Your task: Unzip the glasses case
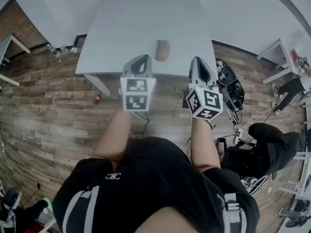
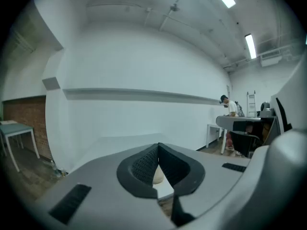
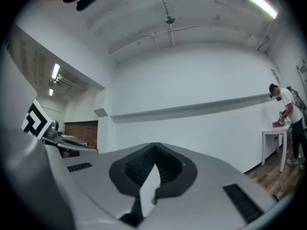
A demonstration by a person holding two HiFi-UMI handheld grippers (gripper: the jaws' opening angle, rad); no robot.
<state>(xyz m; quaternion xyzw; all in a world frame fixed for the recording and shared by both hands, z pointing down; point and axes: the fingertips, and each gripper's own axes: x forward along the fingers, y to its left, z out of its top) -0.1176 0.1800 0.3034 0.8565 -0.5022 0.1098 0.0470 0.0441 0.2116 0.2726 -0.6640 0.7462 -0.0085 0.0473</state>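
A person's black shirt (image 1: 160,188) fills the foreground, facing a white table (image 1: 141,18). The left gripper (image 1: 142,62) and right gripper (image 1: 200,64) hover at the table's near edge, each with jaws pressed together and holding nothing. The tan glasses case (image 1: 163,50) lies on the table by that edge.

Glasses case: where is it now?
Head view: the case lies at the table's near edge, between the left tongs and right tongs, touched by neither.

The table (image 1: 146,18) is matt white, the floor (image 1: 48,110) worn wood planks, the glasses case (image 1: 163,50) smooth tan.
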